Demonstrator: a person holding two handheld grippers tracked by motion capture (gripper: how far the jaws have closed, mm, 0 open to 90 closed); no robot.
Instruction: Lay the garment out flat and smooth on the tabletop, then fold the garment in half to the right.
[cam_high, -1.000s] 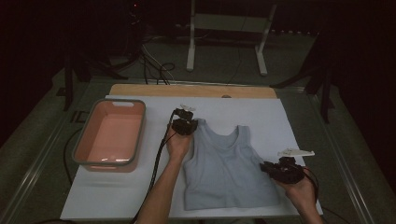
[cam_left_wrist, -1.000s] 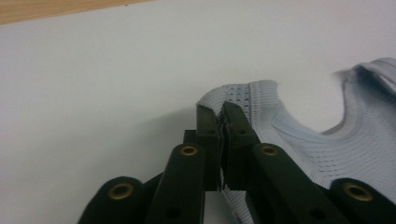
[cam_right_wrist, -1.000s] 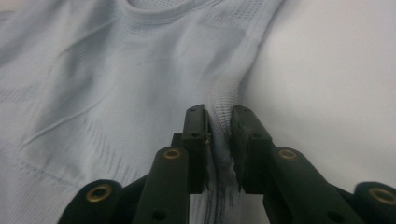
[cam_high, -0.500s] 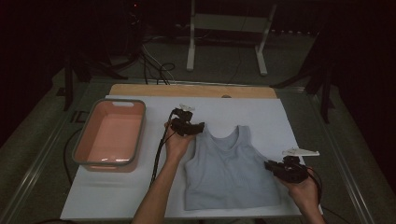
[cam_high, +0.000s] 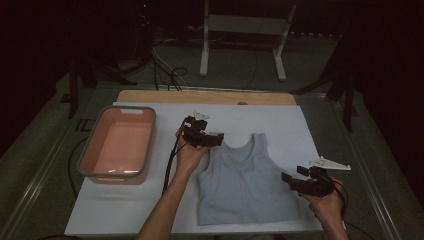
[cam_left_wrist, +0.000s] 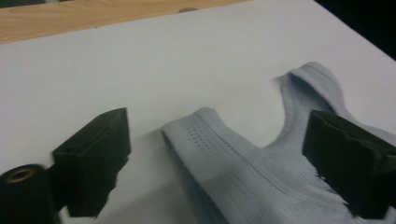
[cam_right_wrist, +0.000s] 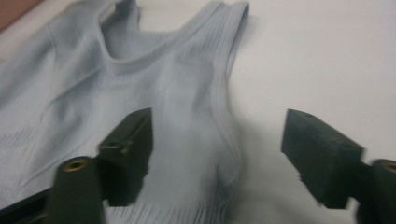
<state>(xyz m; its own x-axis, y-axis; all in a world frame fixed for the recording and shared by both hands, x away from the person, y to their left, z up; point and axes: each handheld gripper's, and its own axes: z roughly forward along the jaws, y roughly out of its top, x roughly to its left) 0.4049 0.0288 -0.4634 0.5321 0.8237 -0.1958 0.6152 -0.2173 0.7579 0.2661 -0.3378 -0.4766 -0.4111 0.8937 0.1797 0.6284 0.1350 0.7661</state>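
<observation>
1. Vest (cam_high: 245, 182) lies flat at the lower centre of the high view.
2. Left gripper (cam_high: 216, 140), jaws wide apart, sits at its upper-left strap.
3. Right gripper (cam_high: 289, 181), jaws also apart, is at its right edge.

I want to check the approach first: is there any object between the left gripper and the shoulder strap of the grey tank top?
Nothing visible stands in the way. In the left gripper view the jaws are open and the near strap of the tank top lies flat on the white mat between them. The left gripper has only bare mat around it.
</observation>
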